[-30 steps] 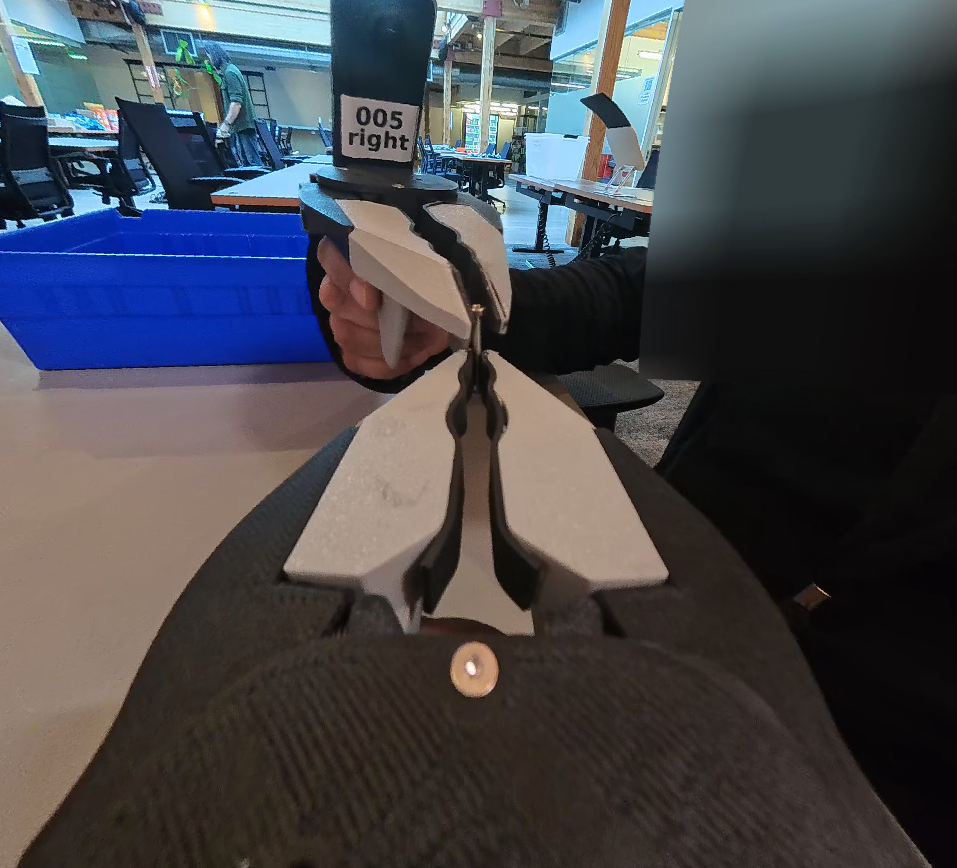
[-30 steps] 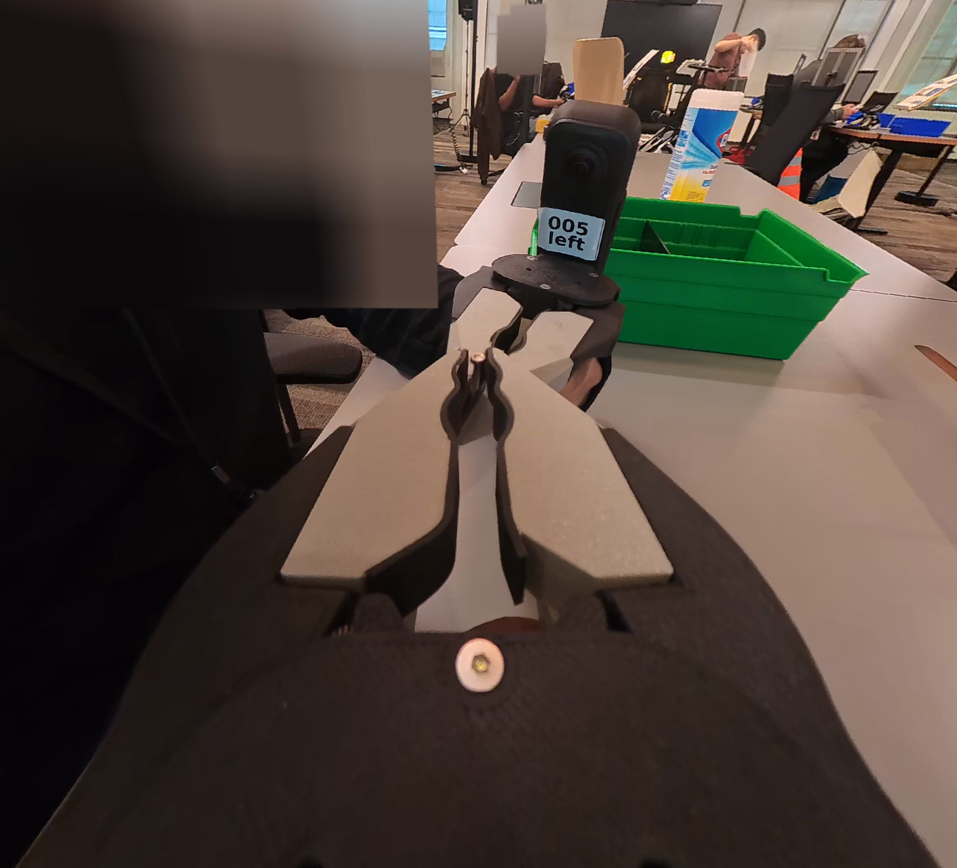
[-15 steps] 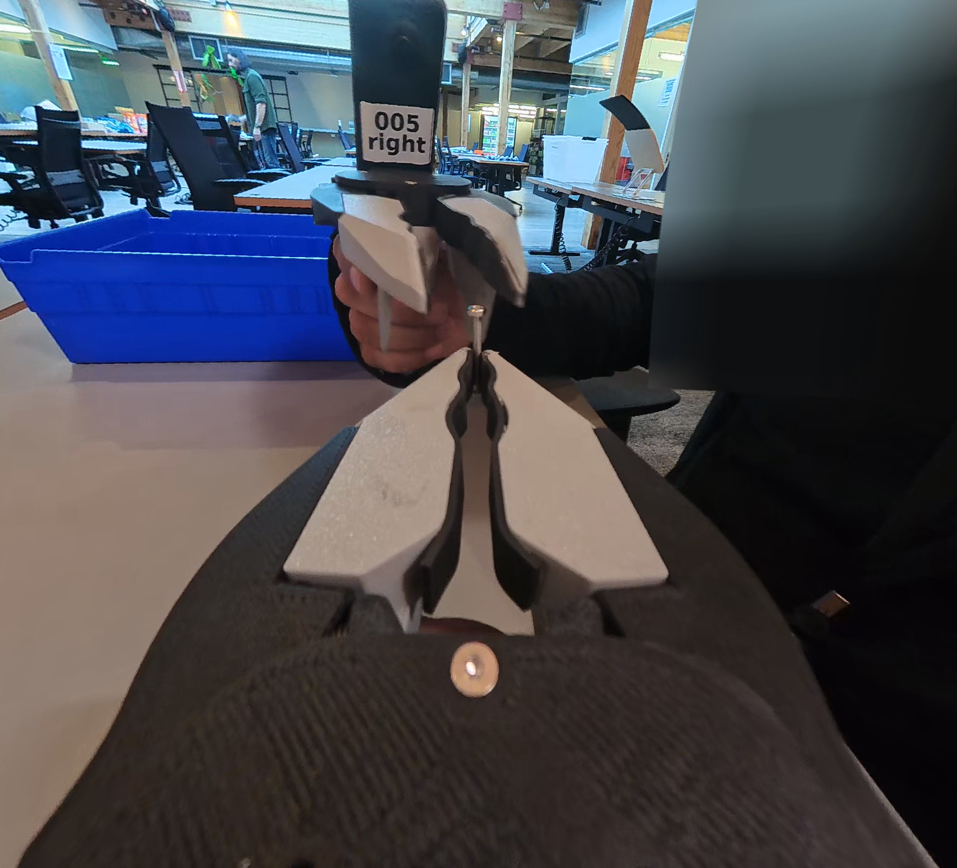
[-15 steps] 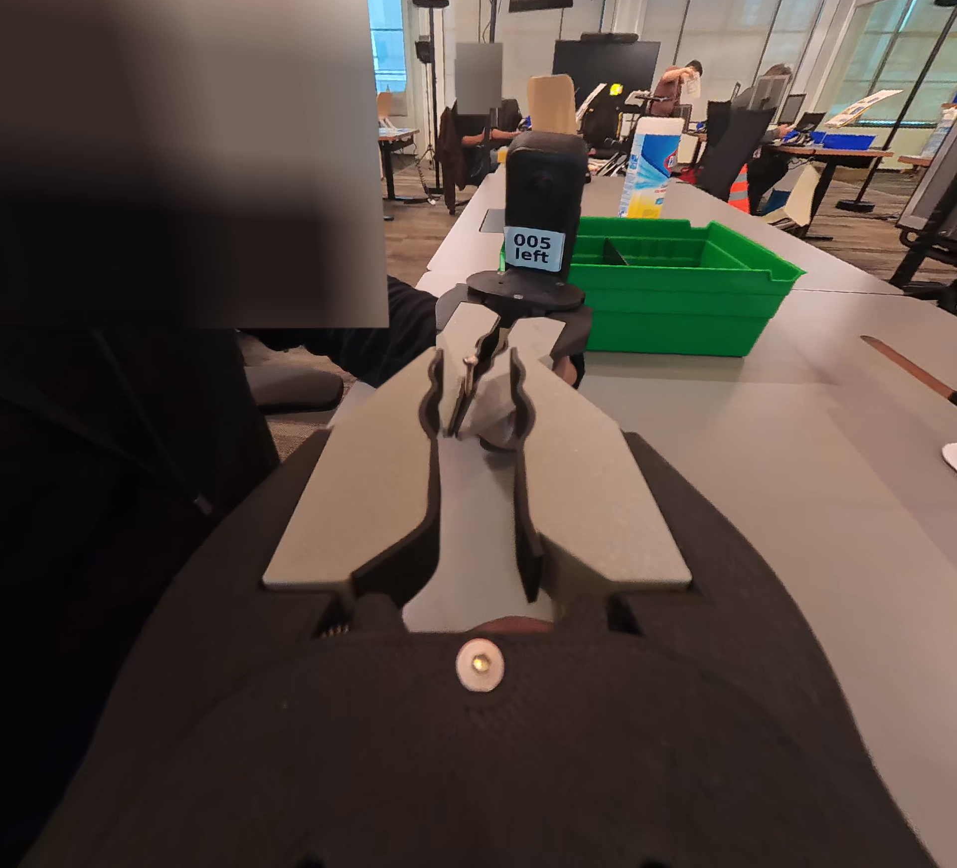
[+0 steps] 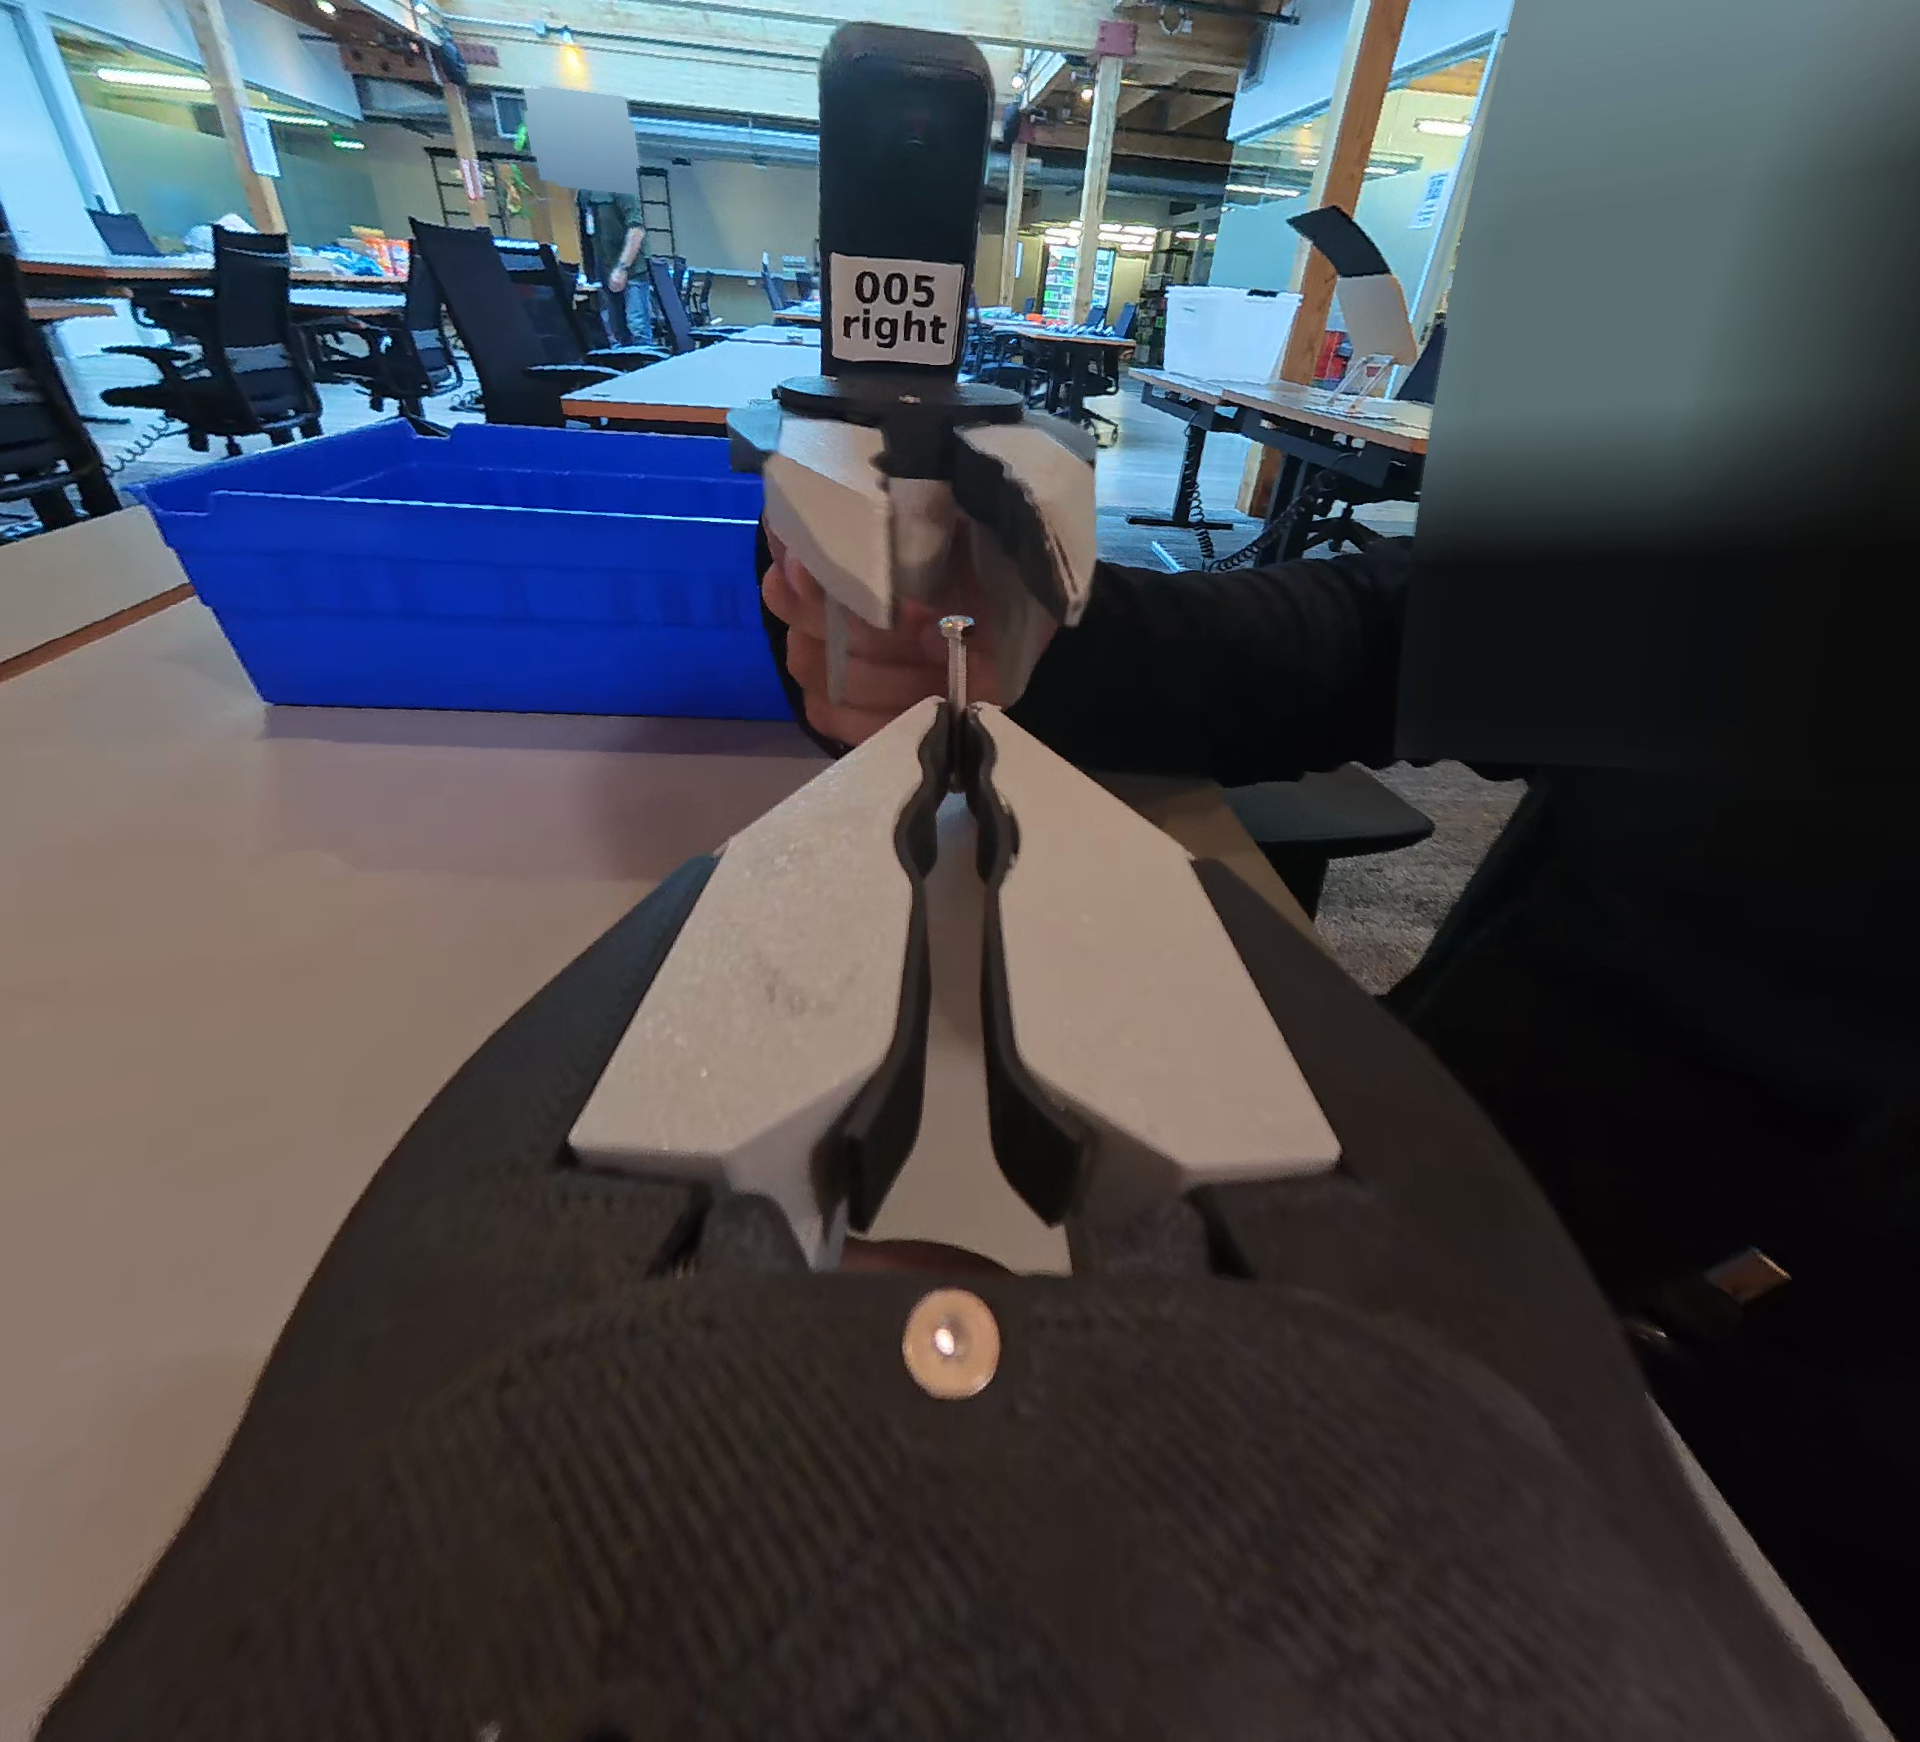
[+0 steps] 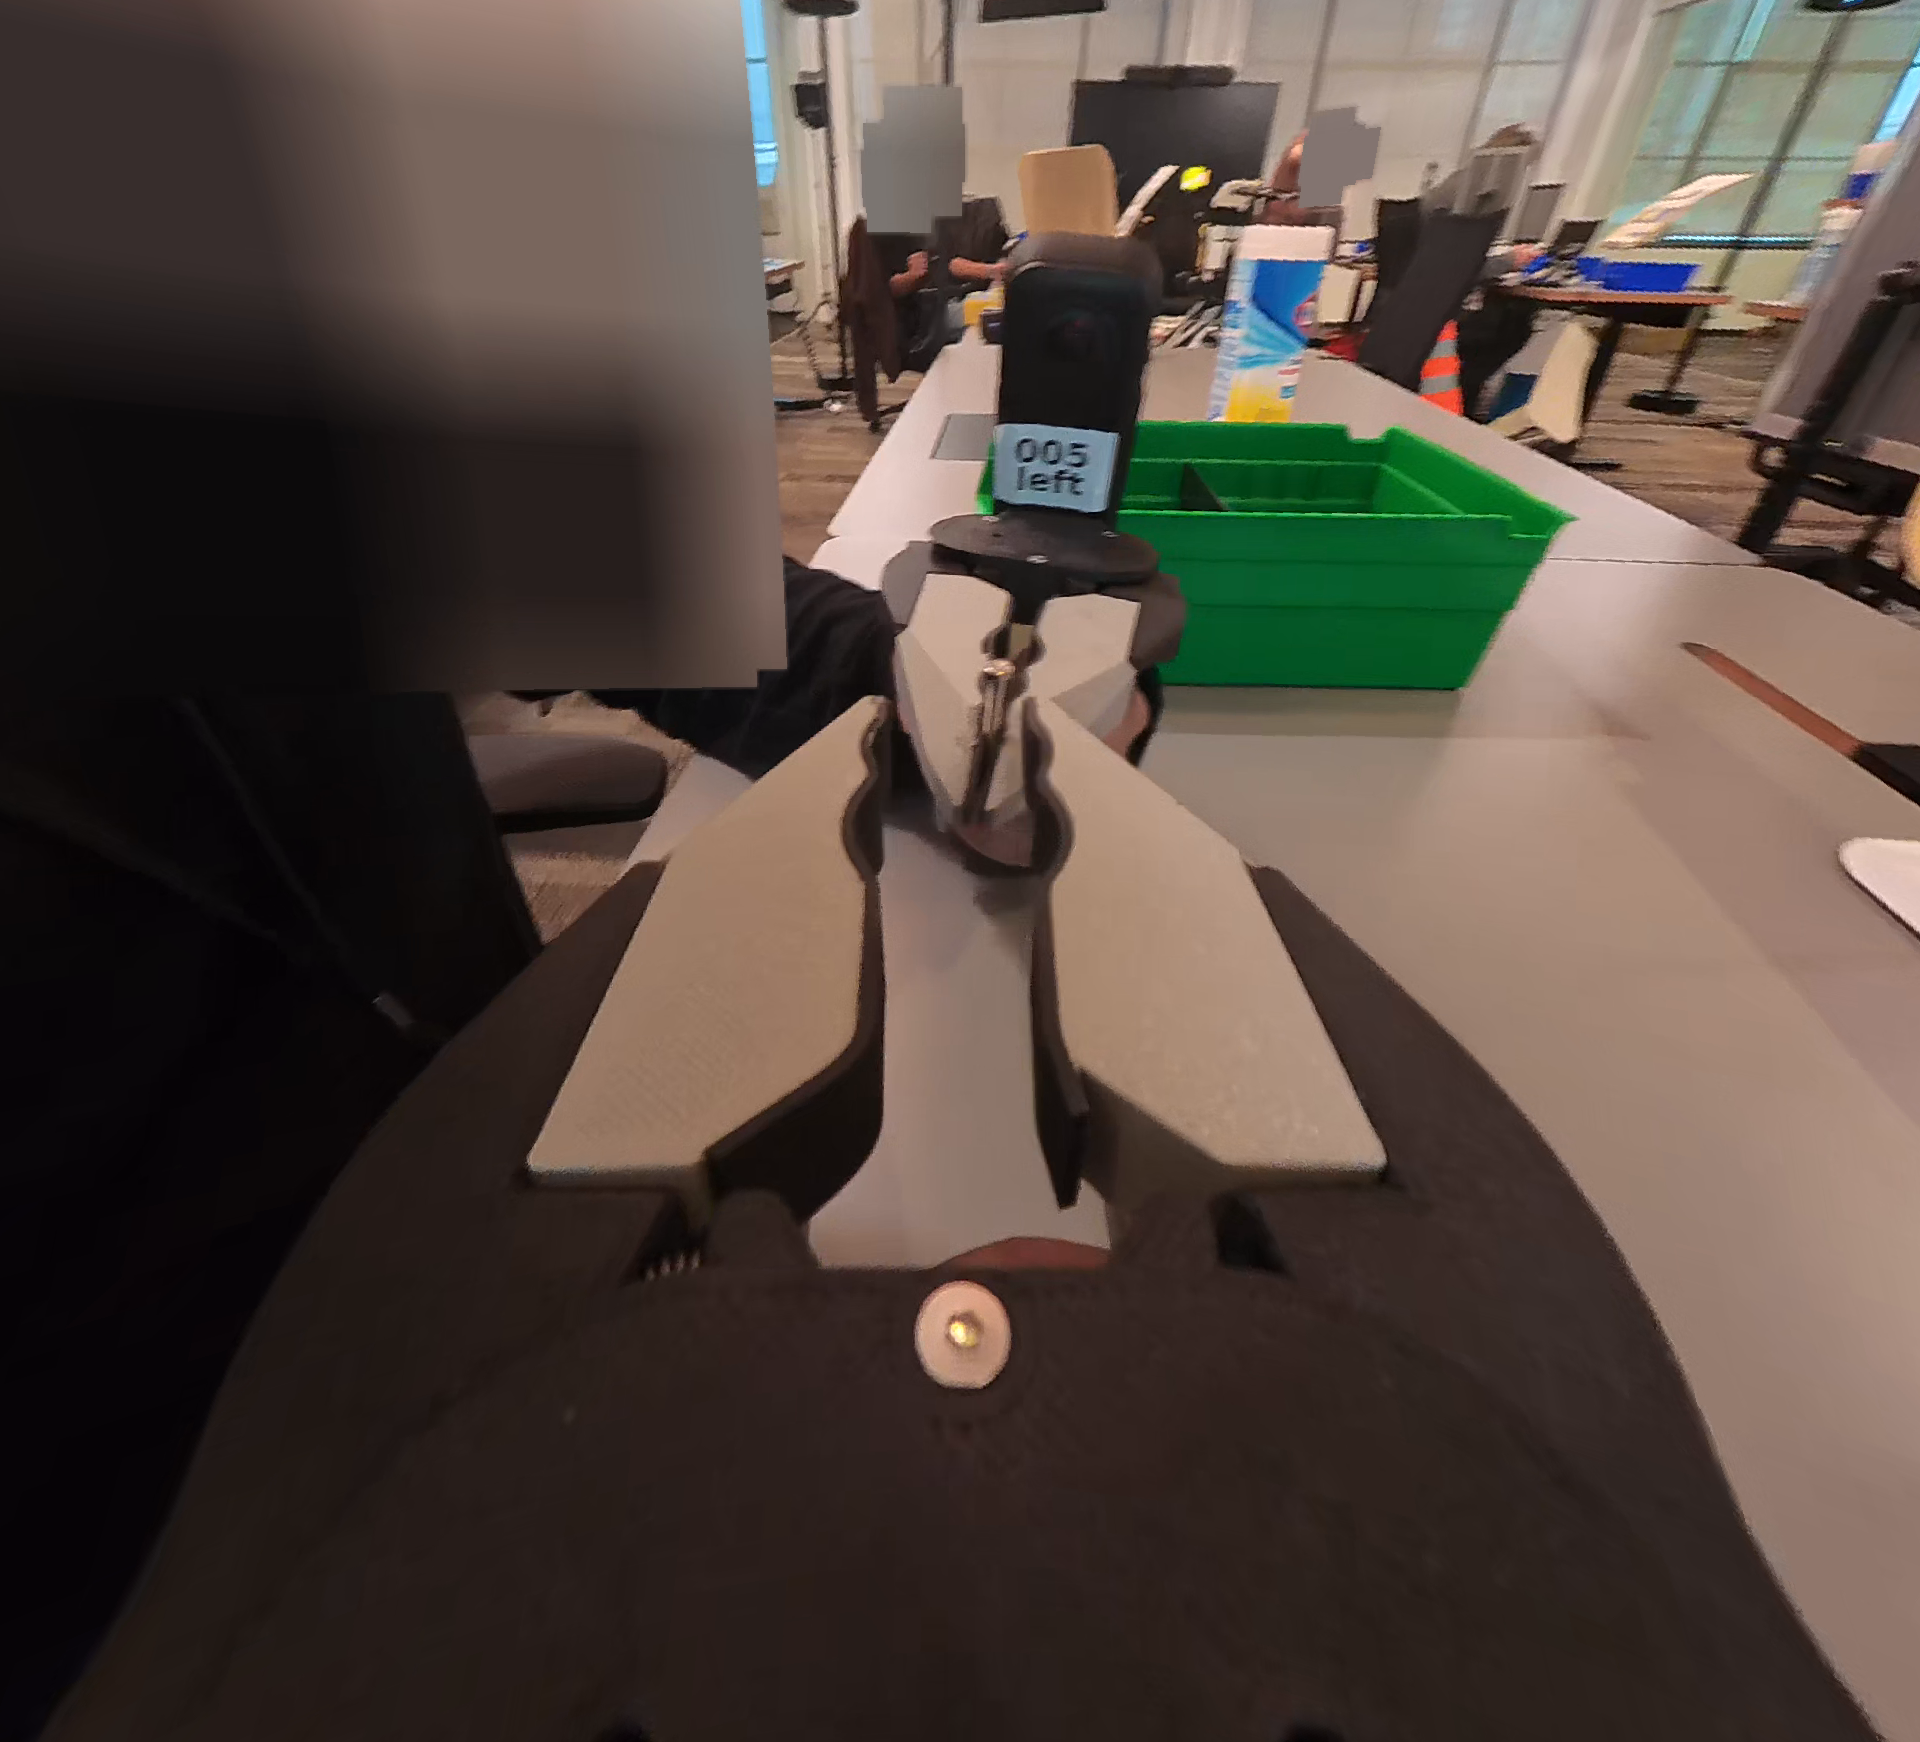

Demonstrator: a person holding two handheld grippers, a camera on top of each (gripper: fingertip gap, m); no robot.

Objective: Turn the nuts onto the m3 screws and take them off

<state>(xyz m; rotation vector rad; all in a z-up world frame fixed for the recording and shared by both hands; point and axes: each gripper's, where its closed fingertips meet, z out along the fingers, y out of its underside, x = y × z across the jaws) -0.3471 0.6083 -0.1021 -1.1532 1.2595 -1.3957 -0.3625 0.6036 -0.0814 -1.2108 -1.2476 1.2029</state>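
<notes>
My left gripper [image 5: 954, 724] is shut on a thin silver m3 screw [image 5: 956, 666], which stands upright from the fingertips with its head on top. I cannot make out a nut on it. My right gripper [image 5: 940, 565] faces it from beyond, held by a hand, jaws open, just above and behind the screw head. In the right wrist view my right gripper [image 6: 956, 736] is open and empty. The left gripper [image 6: 982, 809] and the screw [image 6: 992, 705] sit between its fingertips, not touching them.
A blue bin [image 5: 468, 570] stands on the grey table [image 5: 260, 913] behind the grippers in the left wrist view. In the right wrist view a green divided bin [image 6: 1330, 580] and a wipes canister [image 6: 1262, 321] stand behind. A white object [image 6: 1886, 882] lies at the table's right edge. Less than 4 cm separates the two grippers' tips.
My right gripper was shut at the top of the screw one second ago. It has opened and drawn back a little. My left gripper still holds the screw.
</notes>
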